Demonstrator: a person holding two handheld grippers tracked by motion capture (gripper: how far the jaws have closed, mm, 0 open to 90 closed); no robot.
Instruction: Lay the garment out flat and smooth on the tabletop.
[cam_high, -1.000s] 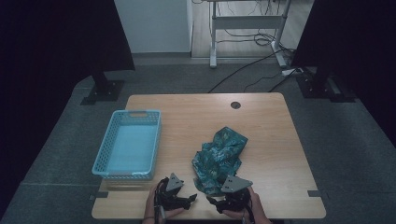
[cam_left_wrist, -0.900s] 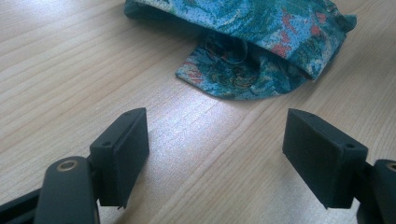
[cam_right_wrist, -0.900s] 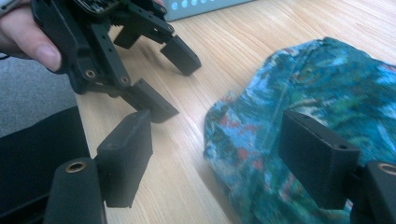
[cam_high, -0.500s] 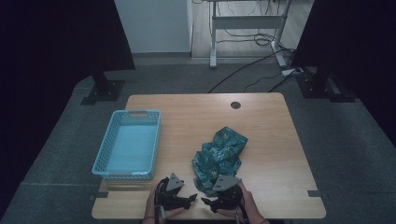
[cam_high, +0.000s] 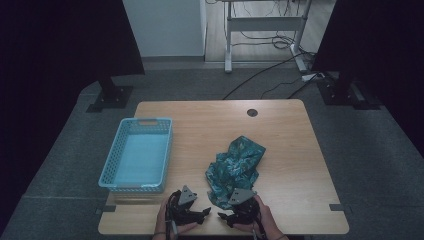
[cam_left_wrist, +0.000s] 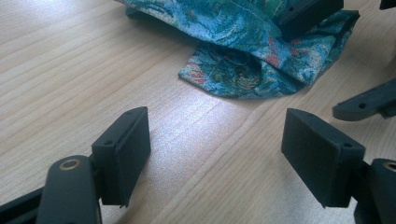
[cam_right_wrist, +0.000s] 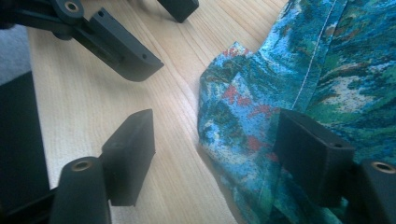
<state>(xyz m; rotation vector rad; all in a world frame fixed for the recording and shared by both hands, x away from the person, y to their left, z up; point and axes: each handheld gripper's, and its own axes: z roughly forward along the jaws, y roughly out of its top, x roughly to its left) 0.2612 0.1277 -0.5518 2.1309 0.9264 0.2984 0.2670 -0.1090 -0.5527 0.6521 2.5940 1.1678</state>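
Note:
A crumpled teal patterned cloth (cam_high: 235, 167) lies on the wooden table (cam_high: 210, 125), right of centre. My right gripper (cam_high: 223, 216) sits at the cloth's near corner and points left. In the right gripper view the cloth (cam_right_wrist: 289, 93) has its edge between the wide-apart jaws of my right gripper (cam_right_wrist: 215, 121). The right jaw hangs over the fabric, neither pad presses on it, and the jaws have just closed a little. My left gripper (cam_high: 205, 213) stands open beside it and points right. In the left gripper view, bare wood lies between the jaws of my left gripper (cam_left_wrist: 215, 116), short of the cloth (cam_left_wrist: 243, 42).
A light blue plastic basket (cam_high: 147, 121) stands on the table's left half, with nothing in it. A round cable hole (cam_high: 252, 112) is near the far edge. Both hands are at the front edge, their jaw tips close together.
My right gripper has sunk and shifted slightly left onto the cloth's near corner. The left gripper, the cloth and the basket have stayed put.

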